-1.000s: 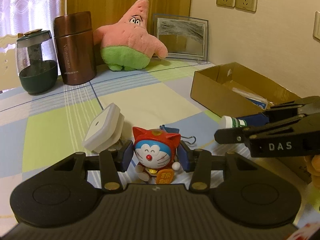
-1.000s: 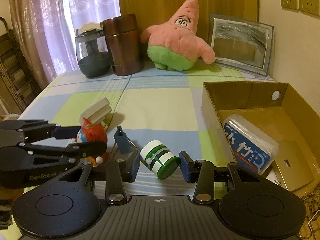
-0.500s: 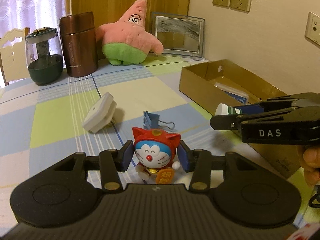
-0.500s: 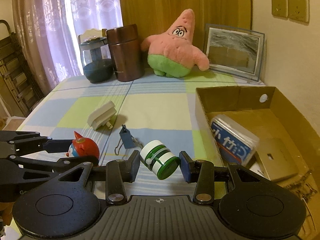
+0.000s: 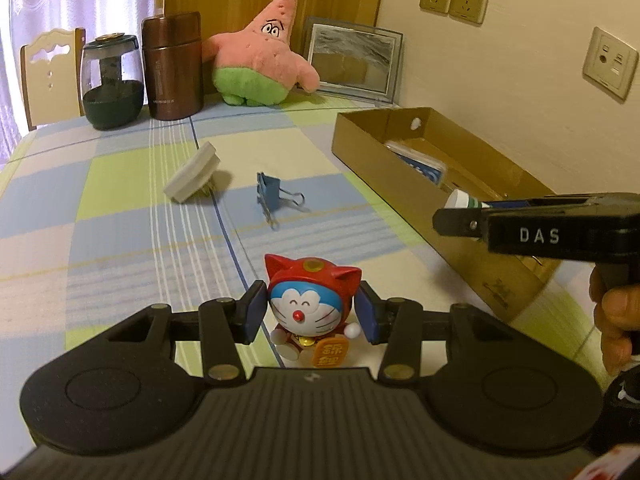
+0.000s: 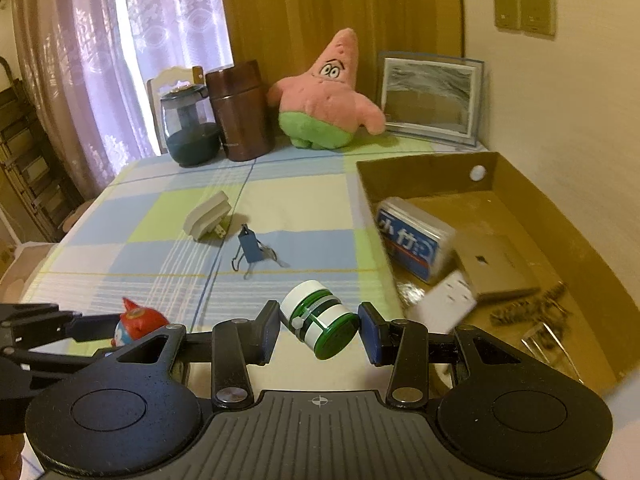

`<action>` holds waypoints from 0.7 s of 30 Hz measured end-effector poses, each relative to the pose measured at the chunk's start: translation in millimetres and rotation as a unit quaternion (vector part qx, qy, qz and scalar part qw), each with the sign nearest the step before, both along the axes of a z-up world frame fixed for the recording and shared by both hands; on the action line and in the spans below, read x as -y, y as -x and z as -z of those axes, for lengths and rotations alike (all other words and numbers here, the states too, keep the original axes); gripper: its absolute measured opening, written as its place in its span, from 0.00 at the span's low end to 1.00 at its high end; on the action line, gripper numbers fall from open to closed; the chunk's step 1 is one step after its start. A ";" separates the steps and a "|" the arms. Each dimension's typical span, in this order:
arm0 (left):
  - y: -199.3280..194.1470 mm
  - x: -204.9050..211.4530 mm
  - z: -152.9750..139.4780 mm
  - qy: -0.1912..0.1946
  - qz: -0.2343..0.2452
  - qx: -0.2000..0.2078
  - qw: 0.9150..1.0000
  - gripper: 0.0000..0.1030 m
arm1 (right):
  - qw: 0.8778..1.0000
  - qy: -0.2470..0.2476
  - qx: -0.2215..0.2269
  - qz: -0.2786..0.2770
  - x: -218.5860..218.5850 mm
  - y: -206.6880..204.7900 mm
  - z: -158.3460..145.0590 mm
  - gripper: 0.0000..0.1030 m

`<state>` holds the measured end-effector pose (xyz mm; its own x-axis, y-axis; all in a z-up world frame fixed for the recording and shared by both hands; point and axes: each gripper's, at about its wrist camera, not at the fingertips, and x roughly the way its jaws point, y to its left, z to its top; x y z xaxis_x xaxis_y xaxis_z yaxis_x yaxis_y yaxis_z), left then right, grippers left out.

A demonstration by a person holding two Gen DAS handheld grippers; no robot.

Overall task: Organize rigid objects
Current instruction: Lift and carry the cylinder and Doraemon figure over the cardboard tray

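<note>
My left gripper (image 5: 312, 312) is shut on a small cat figurine (image 5: 310, 306) with a red hood and a blue face, held above the checked tablecloth. My right gripper (image 6: 319, 332) is shut on a small green-and-white jar (image 6: 320, 320), tilted on its side, next to the near left corner of the open cardboard box (image 6: 500, 168). In the left wrist view the right gripper (image 5: 460, 208) and the jar (image 5: 462, 200) hang over the box's long wall (image 5: 400, 184). A white plug adapter (image 5: 192, 178) and a blue binder clip (image 5: 270, 198) lie on the cloth.
The box holds a blue-labelled packet (image 6: 414, 238), a tan flat box (image 6: 494, 268), a white socket block (image 6: 448, 300) and dark clutter. At the table's back stand a glass jar (image 5: 112, 80), a brown flask (image 5: 172, 64), a pink star plush (image 5: 260, 56) and a framed picture (image 5: 354, 60).
Both grippers have lifted and pulled back from the table with their objects held. The adapter and binder clip now lie farther off, and more of the box interior shows.
</note>
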<state>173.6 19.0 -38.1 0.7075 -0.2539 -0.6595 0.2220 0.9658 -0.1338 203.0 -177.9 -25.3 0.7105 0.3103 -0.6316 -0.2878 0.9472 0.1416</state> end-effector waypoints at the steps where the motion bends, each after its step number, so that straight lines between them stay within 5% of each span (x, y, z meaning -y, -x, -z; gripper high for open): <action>1: 5.2 2.2 -1.8 0.000 0.000 -0.001 1.000 0.41 | 1.000 -0.001 0.000 0.002 2.8 3.3 -1.8 0.38; 21: 32.6 74.7 -47.9 0.001 0.050 0.016 0.999 0.41 | 0.997 -0.019 0.019 0.078 86.4 40.3 -42.6 0.38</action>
